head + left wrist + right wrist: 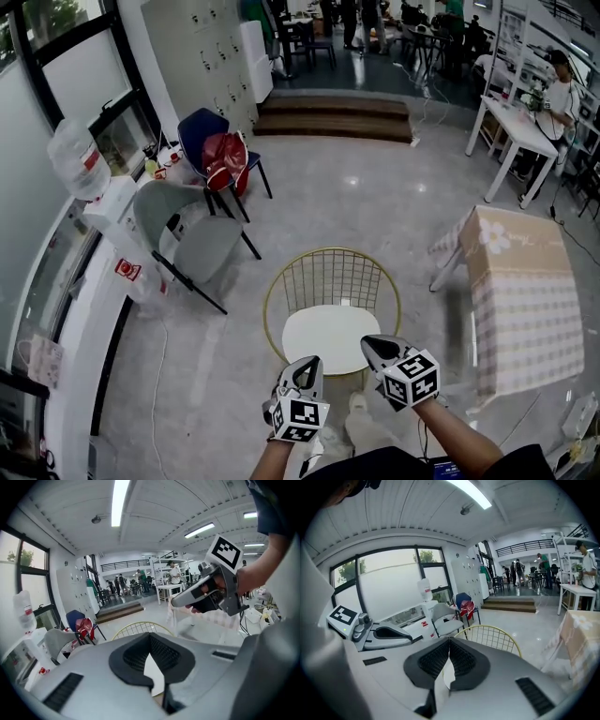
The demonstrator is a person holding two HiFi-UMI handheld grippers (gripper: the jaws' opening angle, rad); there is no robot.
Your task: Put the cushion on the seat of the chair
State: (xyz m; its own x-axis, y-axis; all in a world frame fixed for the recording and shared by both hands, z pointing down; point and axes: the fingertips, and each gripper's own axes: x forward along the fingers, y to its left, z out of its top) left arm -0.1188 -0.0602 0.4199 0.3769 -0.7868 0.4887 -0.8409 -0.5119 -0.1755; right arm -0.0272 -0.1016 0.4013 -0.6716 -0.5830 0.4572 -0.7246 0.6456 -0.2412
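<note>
A round white cushion [328, 336] lies flat on the seat of the gold wire chair [328, 253], in the middle of the head view. My left gripper [305, 367] hovers over the cushion's near edge, shut and empty. To its right, my right gripper [377, 347] is over the cushion's near right edge, jaws together with nothing in them. In the left gripper view the shut jaws [151, 656] point toward the chair back [136, 629], with the right gripper [206, 590] above. The right gripper view shows its own jaws [449, 660], the chair [490, 637] and the left gripper [386, 634].
A table with a checked cloth [520, 281] stands close on the chair's right. A grey chair [187, 234] and a blue chair holding a red bag [220, 155] stand to the left by a white counter [103, 281]. Steps [333, 117] and people are farther back.
</note>
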